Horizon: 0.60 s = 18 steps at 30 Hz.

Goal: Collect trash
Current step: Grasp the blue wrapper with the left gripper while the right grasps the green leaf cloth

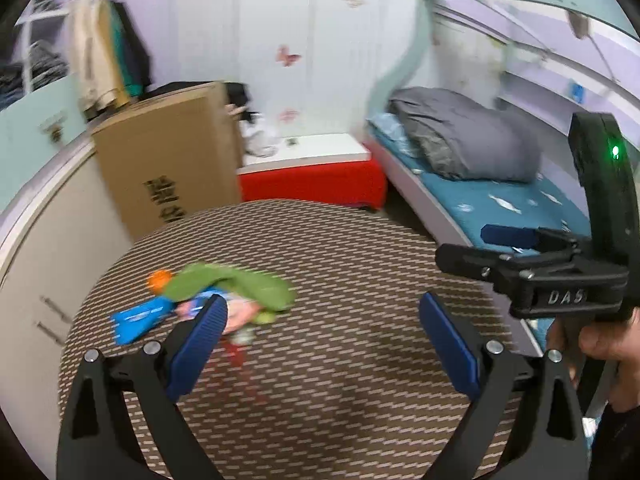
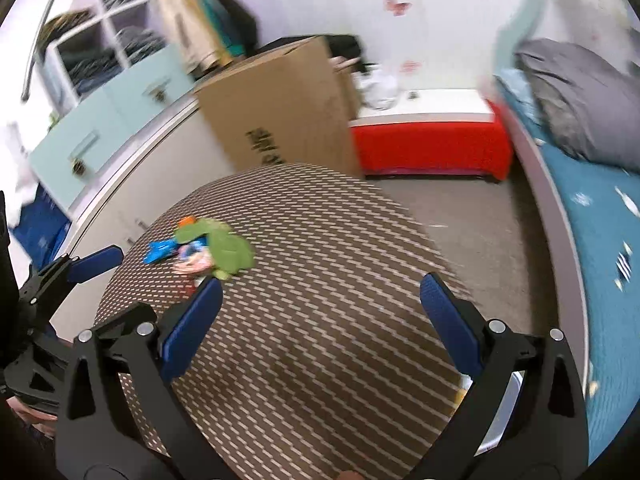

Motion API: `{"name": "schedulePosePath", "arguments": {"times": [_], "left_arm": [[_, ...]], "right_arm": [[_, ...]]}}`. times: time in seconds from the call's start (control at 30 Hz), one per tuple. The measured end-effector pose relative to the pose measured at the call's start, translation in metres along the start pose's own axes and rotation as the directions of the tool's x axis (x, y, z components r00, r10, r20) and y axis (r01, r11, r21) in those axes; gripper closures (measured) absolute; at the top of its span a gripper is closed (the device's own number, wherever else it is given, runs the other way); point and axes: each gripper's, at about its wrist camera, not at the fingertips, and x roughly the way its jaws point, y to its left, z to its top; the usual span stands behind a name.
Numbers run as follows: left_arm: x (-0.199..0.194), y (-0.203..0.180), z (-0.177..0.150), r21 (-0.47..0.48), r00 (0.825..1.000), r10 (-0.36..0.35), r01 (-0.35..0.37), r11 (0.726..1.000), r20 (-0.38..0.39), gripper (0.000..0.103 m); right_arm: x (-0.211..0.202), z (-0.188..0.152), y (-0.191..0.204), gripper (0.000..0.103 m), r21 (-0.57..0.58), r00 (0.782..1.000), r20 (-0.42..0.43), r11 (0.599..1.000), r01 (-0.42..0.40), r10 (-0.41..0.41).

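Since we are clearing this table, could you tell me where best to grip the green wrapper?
Probably by the green wrapper's free right end, coming from above with the open left gripper: it lies draped over the pile, and that end overhangs the bare table.

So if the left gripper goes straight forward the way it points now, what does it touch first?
Probably the woven tabletop, since the open left gripper points over bare mat. The trash pile lies just left of that line, beside the left finger. Depth is unclear.
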Motion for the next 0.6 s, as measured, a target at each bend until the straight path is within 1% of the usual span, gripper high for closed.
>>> {"name": "schedulePosePath", "arguments": {"times": [0.13, 0.23, 0.37, 0.47, 0.5, 0.57, 0.6], "left_arm": [[0.003, 0.053, -0.012, -0.071, 0.999, 0.044, -0.045, 0.996, -0.017, 0.009], [0.012, 0.088, -0.018, -0.101, 0.995, 0.096, -0.098, 0.99, -0.026, 0.009], [0.034, 0.123, -0.023, -0.094, 0.988, 0.131, -0.138, 0.986, -0.077, 0.009], [0.05, 0.14, -0.028, -0.054, 0.982, 0.159, -0.164, 0.985, -0.099, 0.009], [0.058, 0.146, -0.029, -0.029, 0.979, 0.172, -0.176, 0.984, -0.114, 0.009], [0.066, 0.152, -0.031, 0.003, 0.973, 0.189, -0.19, 0.982, -0.131, 0.009], [0.07, 0.155, -0.032, 0.018, 0.972, 0.191, -0.191, 0.982, -0.137, 0.009]], "right_arm": [[0.038, 0.018, 0.042, 0.006, -0.074, 0.999, -0.035, 0.996, -0.041, 0.039], [0.063, 0.029, 0.068, 0.006, -0.125, 0.997, -0.053, 0.99, -0.059, 0.053], [0.098, 0.037, 0.088, 0.006, -0.159, 0.993, -0.098, 0.983, -0.086, 0.071], [0.119, 0.039, 0.104, 0.008, -0.191, 0.988, -0.13, 0.976, -0.103, 0.079], [0.129, 0.04, 0.109, 0.01, -0.203, 0.986, -0.146, 0.973, -0.113, 0.084], [0.143, 0.039, 0.116, 0.023, -0.219, 0.981, -0.178, 0.968, -0.122, 0.084], [0.154, 0.039, 0.119, 0.026, -0.228, 0.976, -0.204, 0.965, -0.129, 0.082]]}}
